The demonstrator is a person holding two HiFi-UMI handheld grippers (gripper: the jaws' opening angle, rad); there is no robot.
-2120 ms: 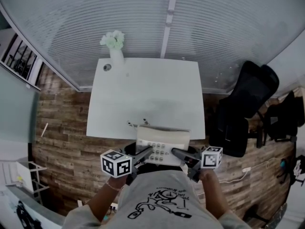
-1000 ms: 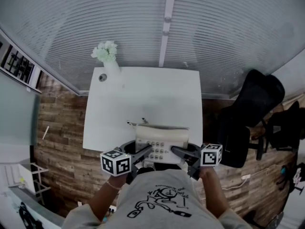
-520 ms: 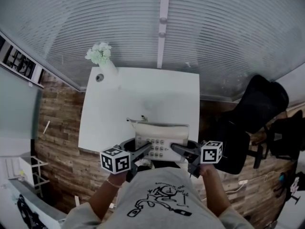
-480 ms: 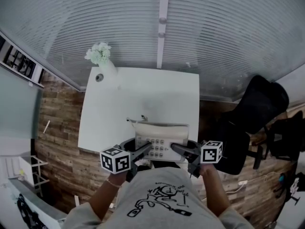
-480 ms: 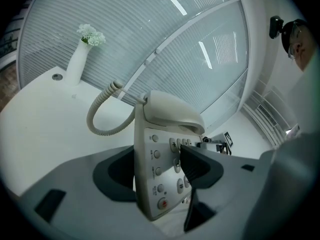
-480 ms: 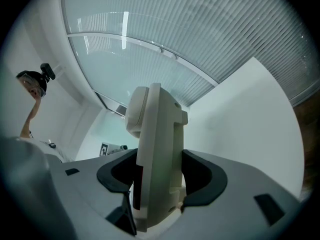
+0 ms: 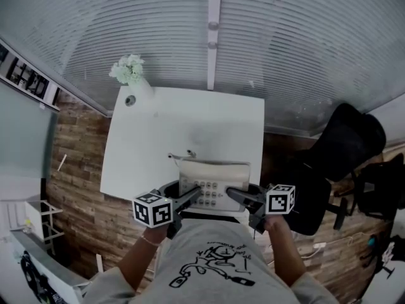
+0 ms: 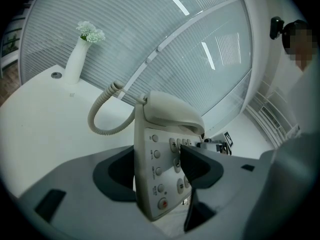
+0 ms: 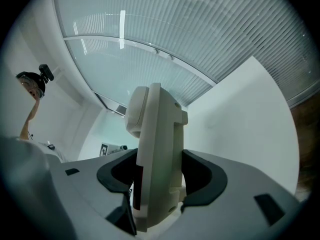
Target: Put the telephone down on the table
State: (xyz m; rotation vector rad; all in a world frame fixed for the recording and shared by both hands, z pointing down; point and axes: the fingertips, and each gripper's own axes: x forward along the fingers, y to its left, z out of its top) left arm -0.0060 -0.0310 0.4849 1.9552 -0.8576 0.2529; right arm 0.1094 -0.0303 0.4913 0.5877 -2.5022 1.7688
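Note:
A beige desk telephone (image 7: 214,181), handset on its cradle, is held between both grippers over the near edge of the white table (image 7: 183,122). My left gripper (image 7: 192,199) is shut on the telephone's left side, one pad across the keypad (image 8: 165,159). On the telephone's right side (image 9: 157,144) my right gripper (image 7: 235,196) is shut, a pad against each face. The left gripper (image 8: 160,173) and the right gripper (image 9: 159,176) each show the body clamped between their jaws. The coiled cord (image 8: 102,121) hangs off the far end. Whether the base touches the tabletop cannot be told.
A white vase with pale flowers (image 7: 130,75) and a small round thing (image 7: 130,100) stand at the table's far left corner. A black office chair (image 7: 338,147) is to the right of the table. Ribbed blinds (image 7: 209,30) run behind it. The floor is wood.
Both grippers have carried the telephone forward, so it now lies further over the table's near edge. The grip on each side is unchanged.

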